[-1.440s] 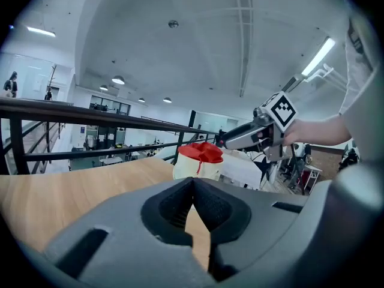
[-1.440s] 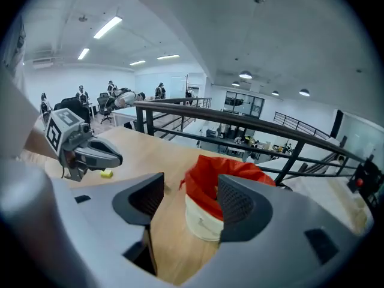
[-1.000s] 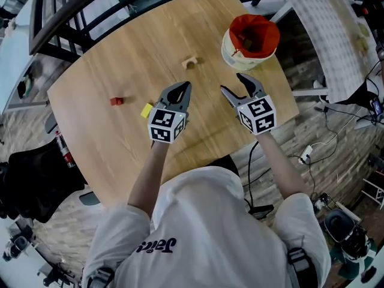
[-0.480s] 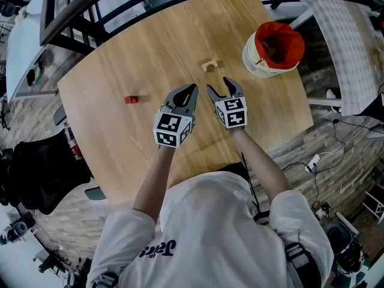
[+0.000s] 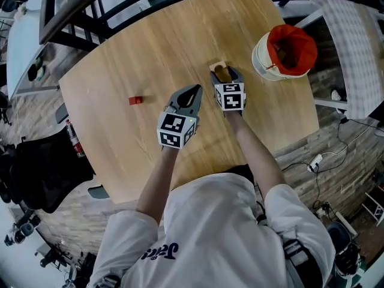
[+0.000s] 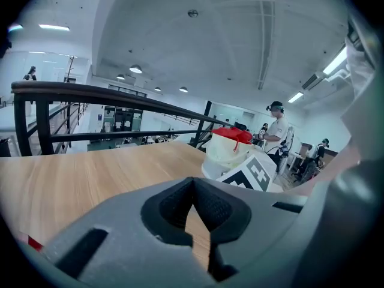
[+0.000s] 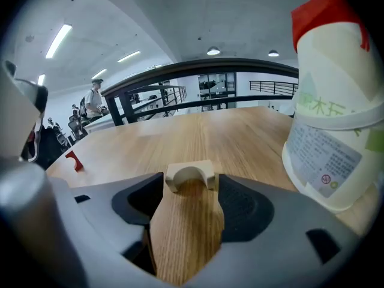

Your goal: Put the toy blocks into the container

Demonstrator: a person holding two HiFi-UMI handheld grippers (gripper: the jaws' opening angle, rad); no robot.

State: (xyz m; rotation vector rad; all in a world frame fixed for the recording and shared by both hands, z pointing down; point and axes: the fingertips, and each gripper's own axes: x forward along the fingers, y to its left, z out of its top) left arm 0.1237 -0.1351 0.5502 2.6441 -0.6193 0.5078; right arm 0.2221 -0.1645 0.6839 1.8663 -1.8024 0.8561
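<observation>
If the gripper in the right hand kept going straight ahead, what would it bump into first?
The small arch-shaped wooden block, standing on the table right between the open jaw tips of the right gripper.

Head view steeply down over table (image 5: 132, 53), gripper views low along it, both apparently facing the container (image 5: 288, 53).

Wooden table (image 5: 120, 53): red block (image 5: 135, 100) left, pale arch block (image 5: 218, 65) centre, red-lined container (image 5: 262, 63) far right, well apart
</observation>
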